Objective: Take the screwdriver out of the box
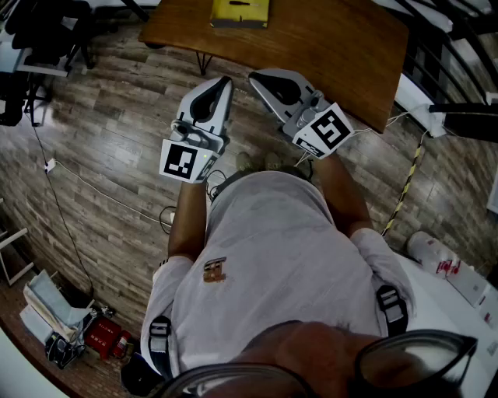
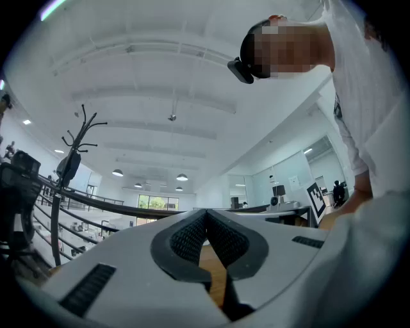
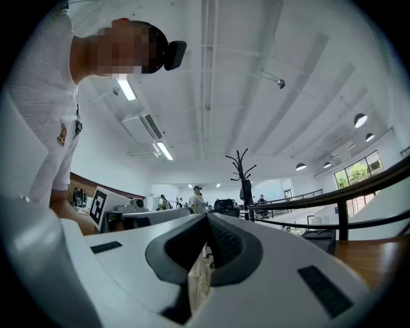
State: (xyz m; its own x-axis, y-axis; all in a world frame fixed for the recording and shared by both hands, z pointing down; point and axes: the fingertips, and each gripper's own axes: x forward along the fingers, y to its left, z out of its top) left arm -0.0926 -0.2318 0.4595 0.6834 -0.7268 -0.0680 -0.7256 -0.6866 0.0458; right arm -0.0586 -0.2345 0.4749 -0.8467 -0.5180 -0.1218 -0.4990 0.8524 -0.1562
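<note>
Screwdriver: was not visible, presumably inside the yellow box (image 1: 240, 12) on the far side of the table (image 1: 327, 54).
Left gripper (image 1: 226, 80): jaws were pressed together, empty.
Right gripper (image 1: 254, 76): likewise clenched, empty.
Advice: reach forward and spread the jaws before the box.

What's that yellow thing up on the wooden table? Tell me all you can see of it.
A flat yellow box, plastic by its look, with dark marks on top. It lies on the far part of the brown wooden table, partly cut off by the picture's edge. Only the table is seen touching it.
</note>
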